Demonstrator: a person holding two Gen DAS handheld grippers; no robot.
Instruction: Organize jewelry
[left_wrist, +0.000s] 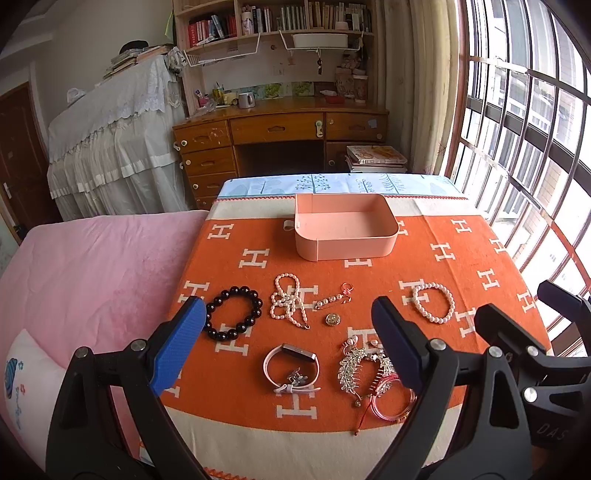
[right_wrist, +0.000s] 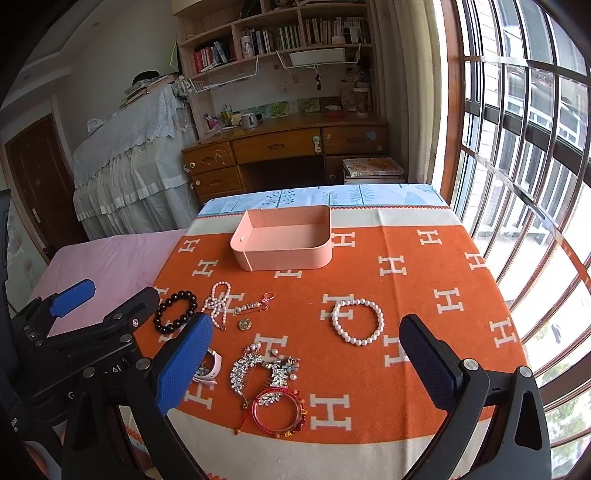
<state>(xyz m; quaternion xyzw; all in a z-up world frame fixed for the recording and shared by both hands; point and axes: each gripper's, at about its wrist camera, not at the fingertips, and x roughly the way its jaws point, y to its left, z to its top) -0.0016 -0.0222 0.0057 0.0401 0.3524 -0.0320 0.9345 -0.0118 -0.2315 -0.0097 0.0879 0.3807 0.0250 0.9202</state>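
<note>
Jewelry, loose on an orange blanket (left_wrist: 424, 266) patterned with white "H" letters. One black bead bracelet (left_wrist: 233, 313) at far left. One pearl necklace (left_wrist: 287, 303), bunched, just right of it. One pearl pin (left_wrist: 334, 298) with a rose-gold clasp. One small round gold piece (left_wrist: 332, 319), perhaps a brooch. One pearl bracelet (left_wrist: 433, 302), well apart to the right. One pink-strapped watch (left_wrist: 291, 367) with a small silver piece lying inside its loop. One rhinestone hair comb (left_wrist: 360, 369), leaf-shaped, touching one red bangle (right_wrist: 279, 411) with beads and cord.

One pink tray (left_wrist: 345, 251), open-topped, nothing in it, beyond the jewelry toward the far edge.

Left gripper (left_wrist: 288, 347): jaws wide, holding nothing, over the watch. Right gripper (right_wrist: 306, 360): jaws wide, holding nothing, between comb and pearl bracelet.

No other writing is readable on the jewelry.
</note>
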